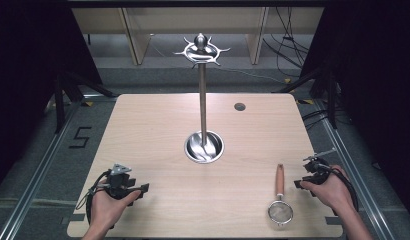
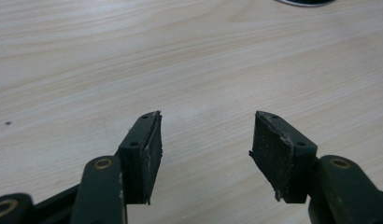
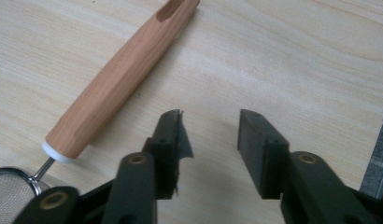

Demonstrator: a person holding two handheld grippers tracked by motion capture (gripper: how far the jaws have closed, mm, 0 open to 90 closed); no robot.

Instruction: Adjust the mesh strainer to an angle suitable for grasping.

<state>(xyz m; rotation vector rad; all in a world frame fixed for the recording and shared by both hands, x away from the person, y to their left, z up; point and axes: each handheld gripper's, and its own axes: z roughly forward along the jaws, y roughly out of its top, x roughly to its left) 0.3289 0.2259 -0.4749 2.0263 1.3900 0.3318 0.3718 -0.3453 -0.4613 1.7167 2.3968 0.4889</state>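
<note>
Strainer [image 1: 280,202] flat on surface [image 1: 158,130], lower right of high view, wooden handle toward stand [image 1: 203,95] at centre. Left gripper [image 2: 206,135] and right gripper [image 3: 210,133] both resting low, jaws spread, empty. Likely pre-grasp; next probably right jaws onto handle, just beside.

A small mesh strainer [image 1: 280,212] with a rounded wooden handle [image 3: 119,79] lies flat near the table's right front edge, wire bowl toward the person, handle pointing away toward a tall steel hanging stand [image 1: 203,105] upright at centre in its dished base.
</note>
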